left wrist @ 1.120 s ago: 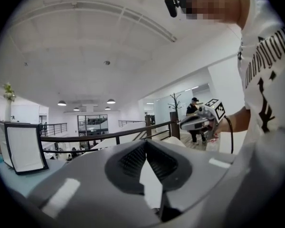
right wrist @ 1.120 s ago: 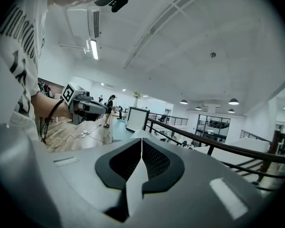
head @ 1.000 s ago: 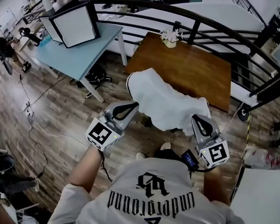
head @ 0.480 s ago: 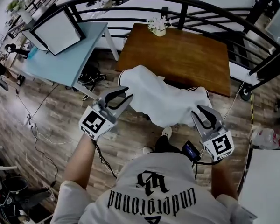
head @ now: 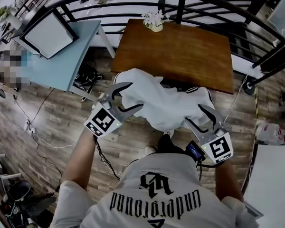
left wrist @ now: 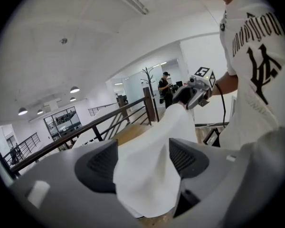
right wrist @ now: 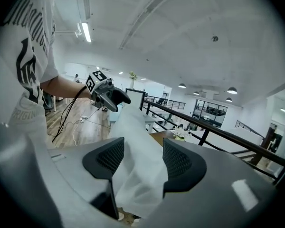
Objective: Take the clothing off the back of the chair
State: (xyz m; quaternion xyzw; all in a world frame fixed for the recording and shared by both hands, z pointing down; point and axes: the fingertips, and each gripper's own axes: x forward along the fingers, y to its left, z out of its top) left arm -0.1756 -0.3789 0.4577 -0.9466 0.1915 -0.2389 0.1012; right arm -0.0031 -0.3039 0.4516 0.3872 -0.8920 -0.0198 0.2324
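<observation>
Head view: white garment (head: 164, 103) lies draped over the chair back, just in front of the brown table (head: 190, 56). The chair itself is almost wholly hidden under the cloth. The garment is not yet off the chair.

Left gripper (head: 132, 97): at the garment's left end. Its jaws have just been opening and now stand wide. In the left gripper view a fold of the white cloth hangs between the dark ribbed pads (left wrist: 102, 163) and fills most of the gap, but is not pinched.

Right gripper (head: 195, 115): at the garment's right end. Its jaws have also just been opening and are now wide. In the right gripper view the cloth runs between the pads (right wrist: 107, 158), loose, with no clamp on it.

Writing: the person's white T-shirt (head: 156, 194) bears black gothic lettering that appears to read "underground", upside down in the head view, with an emblem next to it. Each gripper's cube shows black-and-white square markers, with no readable text.

Surroundings: a small flower pot (head: 154, 22) stands at the far edge of the brown table, near the black railing (head: 181, 8). A light blue table (head: 61, 65) stands to the left. The floor is wood plank.
</observation>
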